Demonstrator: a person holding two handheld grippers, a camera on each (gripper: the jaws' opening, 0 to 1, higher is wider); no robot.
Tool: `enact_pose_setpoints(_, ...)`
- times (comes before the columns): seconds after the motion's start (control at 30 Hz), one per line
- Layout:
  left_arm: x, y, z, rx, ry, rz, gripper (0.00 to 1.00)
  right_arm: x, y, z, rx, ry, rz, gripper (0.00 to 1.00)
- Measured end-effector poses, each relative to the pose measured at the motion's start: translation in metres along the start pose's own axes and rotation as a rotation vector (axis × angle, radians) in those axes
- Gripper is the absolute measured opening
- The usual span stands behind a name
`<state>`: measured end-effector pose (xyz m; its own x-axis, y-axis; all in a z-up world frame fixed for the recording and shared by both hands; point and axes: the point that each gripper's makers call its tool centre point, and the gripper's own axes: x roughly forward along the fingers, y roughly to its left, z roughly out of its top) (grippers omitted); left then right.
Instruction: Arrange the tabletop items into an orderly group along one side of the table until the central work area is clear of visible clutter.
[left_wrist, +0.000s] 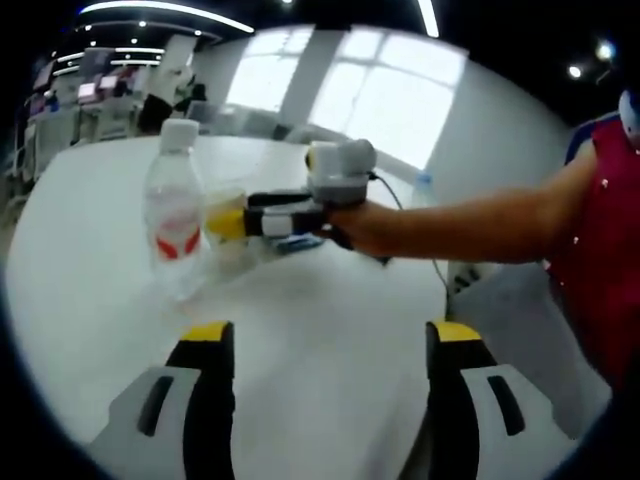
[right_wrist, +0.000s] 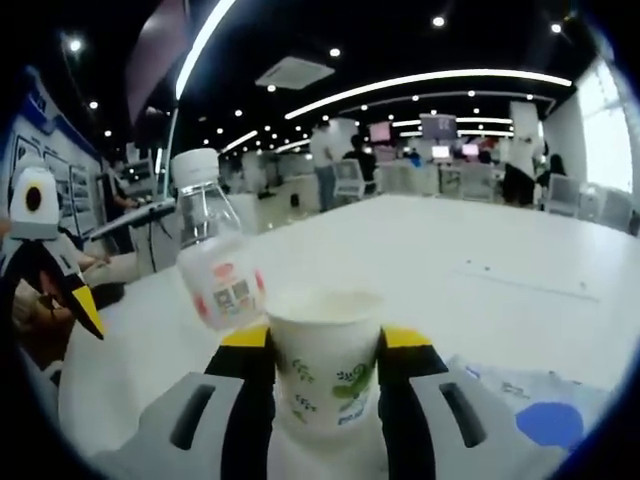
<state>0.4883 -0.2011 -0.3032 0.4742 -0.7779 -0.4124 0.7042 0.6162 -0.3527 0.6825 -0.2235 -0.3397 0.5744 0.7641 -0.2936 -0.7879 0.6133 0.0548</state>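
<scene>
Right gripper view looks along its own two yellow-tipped jaws, and the right gripper (right_wrist: 327, 340) is clenched on a white paper cup (right_wrist: 323, 355) printed with green leaves; both jaws press against the cup's sides and the cup stands upright between them. Just behind the cup and a little to its left stands a clear plastic water bottle (right_wrist: 215, 255) with a white cap and a red-and-white label; it looks tilted in this fisheye view. Both are on a white table (right_wrist: 480, 270). At the lower right of this view lies a sheet of printed paper with a blue shape (right_wrist: 545, 420), flat on the tabletop near the gripper. The left gripper's yellow tip (right_wrist: 85, 300) comes in at the left edge.

Left gripper view shows the left gripper (left_wrist: 330, 340) released, its jaws wide apart over bare tabletop with nothing between them. Beyond it the bottle (left_wrist: 175, 205) stands near the far left part of the table (left_wrist: 320, 300), with the cup (left_wrist: 228, 225) just beside it on the right, caught in the right gripper (left_wrist: 232, 224), which a person's bare arm (left_wrist: 450, 232) reaches in from the right to hold
</scene>
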Motion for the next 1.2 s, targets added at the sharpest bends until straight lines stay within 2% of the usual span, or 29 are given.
enact_pose_setpoints(0.27,0.004,-0.002,0.003,0.005,-0.007,-0.009,0.76,-0.008,0.003,-0.005,-0.031,0.023,0.004,0.40)
enact_pose_setpoints(0.37,0.004,-0.003,0.004,0.005,-0.009,-0.012,0.76,-0.011,0.002,-0.011,-0.051,0.052,-0.001,0.40)
enact_pose_setpoints(0.57,0.005,-0.003,0.004,0.007,-0.007,-0.014,0.76,-0.015,0.002,-0.016,-0.048,0.061,-0.003,0.39)
enact_pose_setpoints(0.77,0.007,-0.004,0.005,0.009,-0.009,-0.018,0.76,-0.018,0.003,-0.018,-0.098,0.080,-0.012,0.39)
enact_pose_setpoints(1.2,0.009,-0.005,0.006,0.010,-0.007,-0.021,0.77,-0.022,-0.004,-0.022,-0.061,0.118,-0.027,0.42)
